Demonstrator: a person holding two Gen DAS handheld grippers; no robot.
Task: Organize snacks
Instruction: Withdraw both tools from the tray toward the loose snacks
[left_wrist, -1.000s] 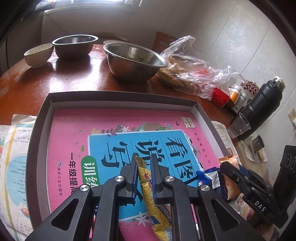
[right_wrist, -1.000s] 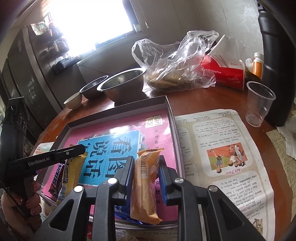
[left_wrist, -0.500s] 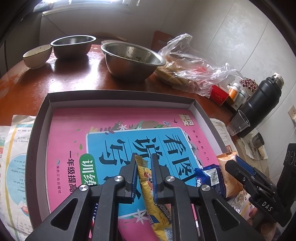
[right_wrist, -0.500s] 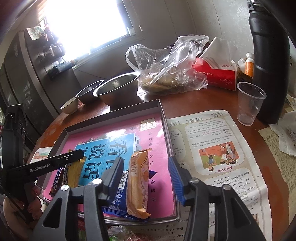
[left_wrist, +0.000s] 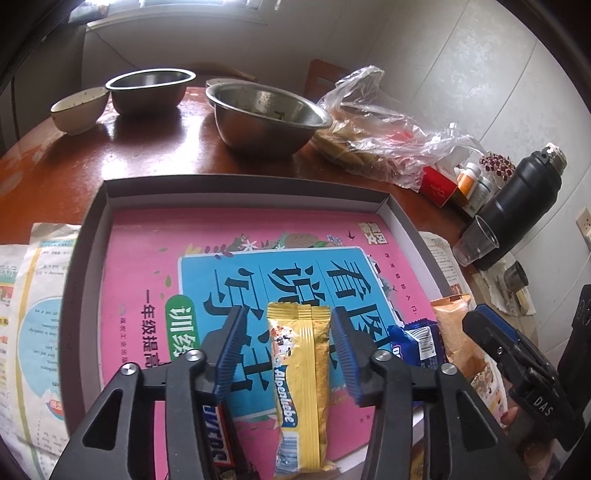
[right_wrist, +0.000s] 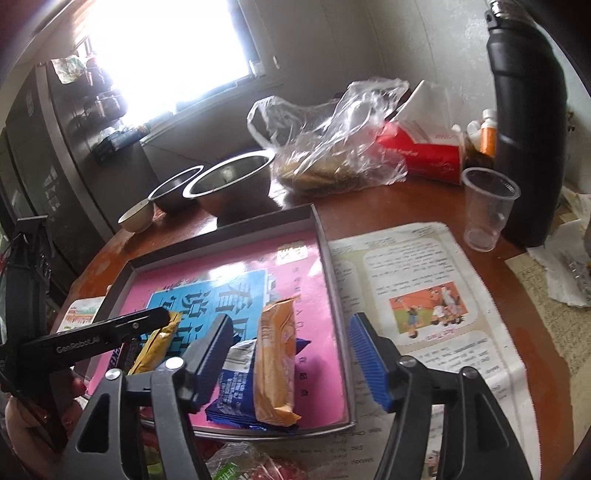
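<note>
Left tongs (left_wrist: 295, 352) are opening, pads clear of the yellow snack bar (left_wrist: 301, 384) lying flat in the tray (left_wrist: 236, 188). Right tongs (right_wrist: 291, 354) are opening around the orange packet (right_wrist: 275, 363) resting on a blue packet (right_wrist: 231, 391). Beyond, steel bowls (left_wrist: 267, 116) stand on the tabletop (left_wrist: 155, 147).

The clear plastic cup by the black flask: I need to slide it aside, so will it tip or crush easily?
Probably both. The clear plastic cup looks thin-walled and nearly empty, so likely very light and crushable. It is tall with a narrower base, so a high push may topple it; it stands beside the black flask.
</note>
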